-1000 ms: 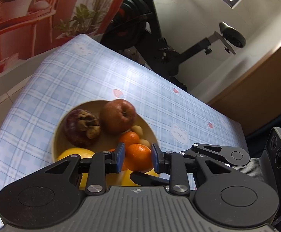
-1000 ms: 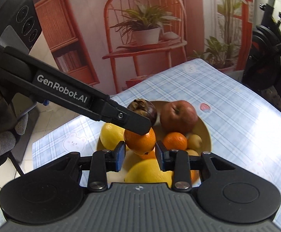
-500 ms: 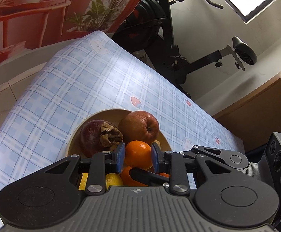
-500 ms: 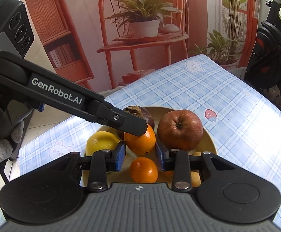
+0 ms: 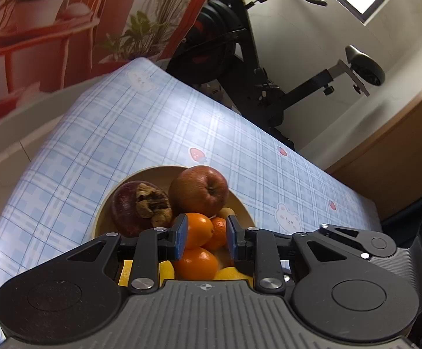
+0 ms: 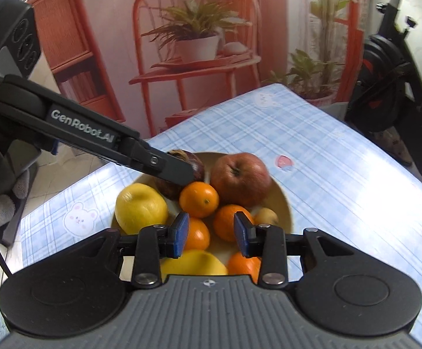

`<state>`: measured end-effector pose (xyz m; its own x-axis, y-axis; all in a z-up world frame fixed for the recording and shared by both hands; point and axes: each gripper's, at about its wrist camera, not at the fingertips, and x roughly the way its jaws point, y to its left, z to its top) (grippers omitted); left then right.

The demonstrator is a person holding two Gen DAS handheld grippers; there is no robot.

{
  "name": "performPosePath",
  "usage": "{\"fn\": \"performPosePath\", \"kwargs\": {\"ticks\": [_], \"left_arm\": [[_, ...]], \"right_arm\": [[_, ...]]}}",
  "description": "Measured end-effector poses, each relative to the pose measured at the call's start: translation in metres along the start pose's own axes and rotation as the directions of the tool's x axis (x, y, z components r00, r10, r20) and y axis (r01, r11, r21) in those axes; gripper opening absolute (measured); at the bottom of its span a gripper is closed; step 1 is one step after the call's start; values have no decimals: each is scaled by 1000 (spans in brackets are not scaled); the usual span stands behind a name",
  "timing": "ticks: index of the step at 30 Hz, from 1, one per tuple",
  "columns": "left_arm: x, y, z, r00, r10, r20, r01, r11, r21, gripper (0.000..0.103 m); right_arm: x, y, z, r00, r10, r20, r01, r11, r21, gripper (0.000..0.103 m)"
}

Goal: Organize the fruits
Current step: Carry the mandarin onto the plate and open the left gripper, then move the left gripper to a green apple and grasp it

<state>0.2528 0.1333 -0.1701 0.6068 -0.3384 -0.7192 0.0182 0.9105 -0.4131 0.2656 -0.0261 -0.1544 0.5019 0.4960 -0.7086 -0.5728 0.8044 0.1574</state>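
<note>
Already the checked table (image 5: pixel 141 133) carries a bowl (image 6: pixel 282 199) just ahead of and below both pairs of fingers, heaped with fruit: an apple (image 6: pixel 240 179) on the far side and a lemon (image 6: pixel 141 208) left of the right gripper (image 6: pixel 211 228). The left gripper (image 5: pixel 206 232) pinches a small orange (image 6: pixel 200 200) between near-closed fingers, low against the heap, so the step looks like setting it in, while the right gripper's jaws have just been opening a little, gripping nothing. Next, I judge, the left fingers must spread and lift clear without rolling the pile
</note>
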Motion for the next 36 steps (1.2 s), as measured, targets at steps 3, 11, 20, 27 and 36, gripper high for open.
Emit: {"fn": "performPosePath", "kwargs": {"ticks": [3, 11, 20, 27, 36], "left_arm": [[-12, -17, -6, 1000, 5, 29, -6, 999, 32, 30], [-40, -76, -33, 992, 64, 110, -81, 983, 165, 47], [-61, -150, -67, 980, 25, 196, -84, 950, 302, 53], [-47, -172, -87, 989, -20, 146, -27, 950, 311, 52], [-26, -183, -115, 999, -24, 48, 7, 947, 322, 52]], "right_arm": [[-24, -8, -12, 999, -36, 30, 35, 998, 51, 38], [-97, -28, -50, 971, -184, 150, 153, 968, 201, 38], [-174, -65, -104, 931, -319, 179, 240, 902, 359, 38], [-202, -87, -151, 927, -358, 109, 272, 845, 461, 38], [-214, -92, -196, 935, -350, 50, 279, 818, 503, 38]]}}
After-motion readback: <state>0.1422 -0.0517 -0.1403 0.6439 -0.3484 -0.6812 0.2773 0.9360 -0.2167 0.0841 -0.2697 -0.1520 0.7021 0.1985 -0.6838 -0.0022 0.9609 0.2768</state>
